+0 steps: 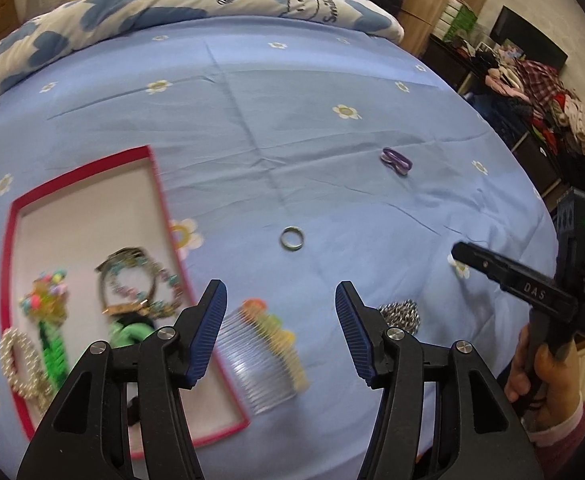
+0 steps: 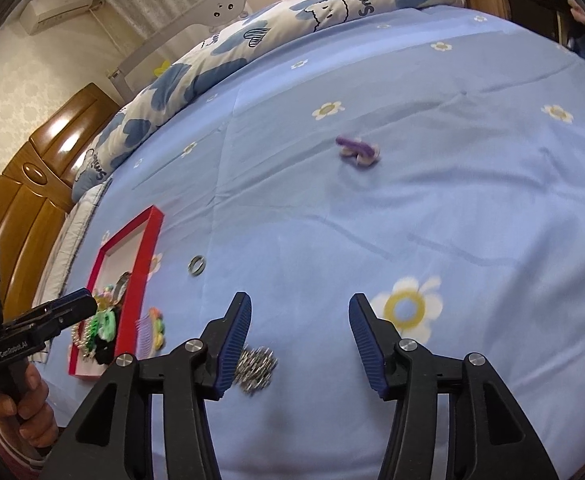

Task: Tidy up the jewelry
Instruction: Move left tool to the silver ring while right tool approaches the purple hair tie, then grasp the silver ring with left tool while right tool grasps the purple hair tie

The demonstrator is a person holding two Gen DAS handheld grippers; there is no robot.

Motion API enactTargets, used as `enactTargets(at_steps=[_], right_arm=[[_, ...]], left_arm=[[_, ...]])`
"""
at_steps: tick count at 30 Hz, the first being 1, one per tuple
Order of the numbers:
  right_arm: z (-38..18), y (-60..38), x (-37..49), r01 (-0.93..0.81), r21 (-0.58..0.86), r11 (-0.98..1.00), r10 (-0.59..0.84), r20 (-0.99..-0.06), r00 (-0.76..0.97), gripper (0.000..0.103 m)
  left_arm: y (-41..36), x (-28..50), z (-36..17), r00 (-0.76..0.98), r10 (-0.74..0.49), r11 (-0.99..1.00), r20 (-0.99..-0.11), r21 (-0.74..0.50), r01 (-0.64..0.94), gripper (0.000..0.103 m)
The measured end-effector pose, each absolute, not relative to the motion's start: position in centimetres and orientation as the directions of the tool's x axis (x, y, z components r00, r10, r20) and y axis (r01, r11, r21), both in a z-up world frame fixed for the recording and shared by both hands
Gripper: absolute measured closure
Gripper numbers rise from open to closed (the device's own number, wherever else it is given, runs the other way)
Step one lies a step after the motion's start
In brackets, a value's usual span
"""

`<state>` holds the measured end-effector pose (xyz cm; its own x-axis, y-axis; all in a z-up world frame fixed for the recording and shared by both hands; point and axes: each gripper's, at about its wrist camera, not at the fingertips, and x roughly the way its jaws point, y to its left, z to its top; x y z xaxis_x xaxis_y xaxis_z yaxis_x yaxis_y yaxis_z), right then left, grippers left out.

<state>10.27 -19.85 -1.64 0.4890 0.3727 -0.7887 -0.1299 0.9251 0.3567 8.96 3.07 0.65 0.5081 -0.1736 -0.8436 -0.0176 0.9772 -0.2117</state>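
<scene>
Left gripper (image 1: 281, 306) fingers parted, empty, tilted down over the hair comb (image 1: 266, 354); right gripper (image 2: 300, 322) likewise apart, empty, beside the silver chain (image 2: 256, 368).

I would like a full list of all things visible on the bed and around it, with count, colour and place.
tray: one, red rim, left on the bed
jewelry in tray: several, mixed colours
hair comb: one, clear, beside the tray
ring: one, silver, mid bed
purple piece: one, far right
metal chain pile: one, silver, near
bedsheet: one, light blue, flowered
quilt: one, white-blue, far edge
left gripper: open, empty
right gripper: open, empty
</scene>
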Motion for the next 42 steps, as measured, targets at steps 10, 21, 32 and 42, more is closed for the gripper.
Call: enactTargets(at_steps=[10,21,32,42], right_arm=[[-1.6,-21.1,16.8,-0.141,0.314,0.939,0.341,-0.788,0.512,0.047],[-4.0,-19.7,23.8,-0.183,0.196,0.963,0.263,-0.833,0.487,0.047],[-5.7,-18.7,25.2,-0.214,0.146,0.966,0.232,-0.854,0.465,0.091],[-3.3,-17.6,20.1,-0.238,0.306,0.922,0.384,-0.809,0.445,0.091]], left_arm=[[0.6,14.3,-3.0,0.435,-0.183,0.98,-0.882,-0.199,0.009,0.047],[0.6,17.3,-6.8,0.357,-0.182,0.98,-0.916,-0.199,-0.012,0.048],[0.9,17.2,-6.8,0.379,-0.185,0.981,-0.907,-0.193,0.019,0.082],[1.2,14.7,-4.0,0.426,-0.229,0.97,-0.875,-0.241,0.026,0.082]])
